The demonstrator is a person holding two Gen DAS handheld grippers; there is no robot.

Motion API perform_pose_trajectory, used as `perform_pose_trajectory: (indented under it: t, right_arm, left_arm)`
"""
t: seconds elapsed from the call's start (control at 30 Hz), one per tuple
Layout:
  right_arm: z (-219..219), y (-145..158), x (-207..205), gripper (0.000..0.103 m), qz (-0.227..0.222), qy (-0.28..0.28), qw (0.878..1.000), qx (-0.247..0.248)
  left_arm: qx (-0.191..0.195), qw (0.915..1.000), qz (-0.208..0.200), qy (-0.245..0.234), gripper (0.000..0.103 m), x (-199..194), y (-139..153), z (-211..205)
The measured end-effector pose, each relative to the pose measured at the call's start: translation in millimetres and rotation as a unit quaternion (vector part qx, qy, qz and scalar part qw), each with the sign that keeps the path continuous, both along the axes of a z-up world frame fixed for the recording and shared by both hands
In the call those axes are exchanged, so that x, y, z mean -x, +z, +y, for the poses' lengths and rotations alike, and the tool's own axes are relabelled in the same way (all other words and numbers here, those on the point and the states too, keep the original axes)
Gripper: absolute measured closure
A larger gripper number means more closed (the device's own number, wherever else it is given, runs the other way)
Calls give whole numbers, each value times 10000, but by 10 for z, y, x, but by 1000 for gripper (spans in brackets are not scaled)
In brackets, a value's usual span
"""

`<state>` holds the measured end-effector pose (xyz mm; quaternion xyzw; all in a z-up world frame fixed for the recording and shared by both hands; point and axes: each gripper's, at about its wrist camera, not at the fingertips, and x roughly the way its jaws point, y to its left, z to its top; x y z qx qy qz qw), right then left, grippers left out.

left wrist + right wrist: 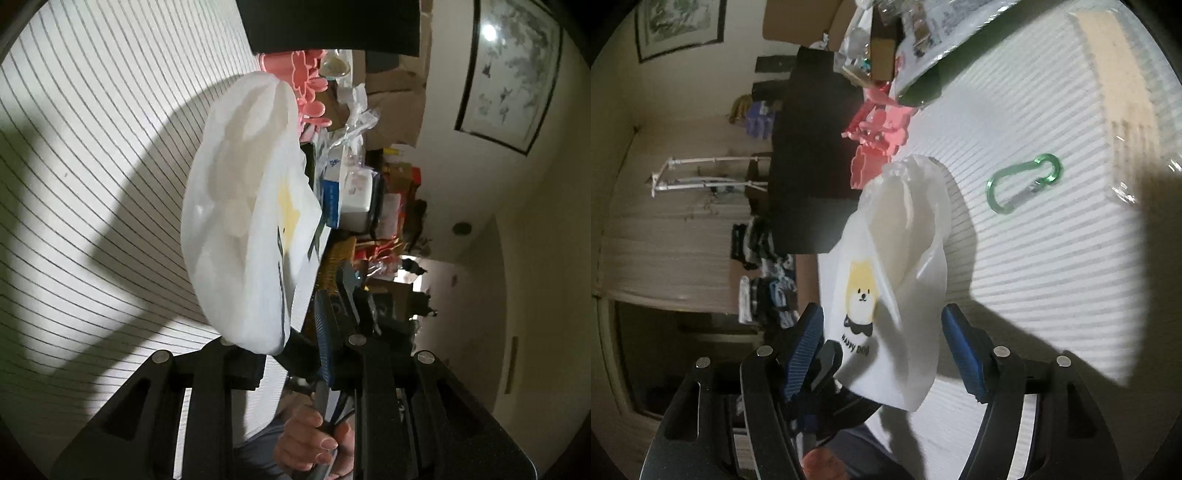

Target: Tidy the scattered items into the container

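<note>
White plastic fills the middle of the left wrist view: a soft bag (240, 206) with a yellow dog picture on it hangs in front of the striped tabletop (92, 147). The left tool (295, 332) is squeezed tight on the bottom edge of this bag, low in the frame, with a blue pad (325, 343) pressed against it. A hand (314, 439) shows at the bottom middle, gripping a handle. Pink plastic pieces (310, 88) sit just past the top of the bag, and a heap of boxes and packets (354, 192) lies to the right of it. A framed picture (513, 70) hangs on the wall at the upper right. In the right wrist view the same bag (886, 280) stands in the middle, with the dog and some letters facing us. The right tool (882, 347) has its two blue pads (960, 354) wide apart, one on each side of the bag, and they do not press it. The left tool (823, 365) comes in at the lower left, clamped on the bag's corner. A green clip (1023, 184) lies alone on the tabletop (1052, 277) at the right, well apart from the bag. Pink pieces (879, 136) lie above the bag's open mouth.
</note>
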<state>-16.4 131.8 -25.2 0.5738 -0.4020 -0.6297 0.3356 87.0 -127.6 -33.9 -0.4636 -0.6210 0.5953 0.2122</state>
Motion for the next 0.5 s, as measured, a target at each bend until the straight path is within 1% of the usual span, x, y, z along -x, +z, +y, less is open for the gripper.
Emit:
perform_pose_trajectory:
  t: [0.07,0.13,0.2,0.3,0.37,0.4,0.5]
  right_arm:
    - [0,35,-34,36,81,32,9999,-83]
    - [55,52,-97,34,104,-42,9999,-88]
    - [151,33,-152,28,28,-197,9998,-14]
    - [226,-28,-147,24,-139,-371,9991,154]
    - [158,-73,-72,26,-237,-337,9990,175]
    - [103,-72,-22,24,-215,-307,9992,161]
    - [-47,-55,124,25,-178,-253,9995,80]
  left_arm:
    - [-51,10000,-25,33,83,14,1,5]
    - [-162,9998,-23,78,83,5,7,-23]
    - [-235,9997,-12,110,83,26,20,-15]
    - [-278,9996,10,73,83,64,31,16]
    - [-245,9997,27,31,83,73,37,24]
    - [-225,9997,34,9,83,65,39,19]
    - [-80,9999,23,-97,83,35,35,30]
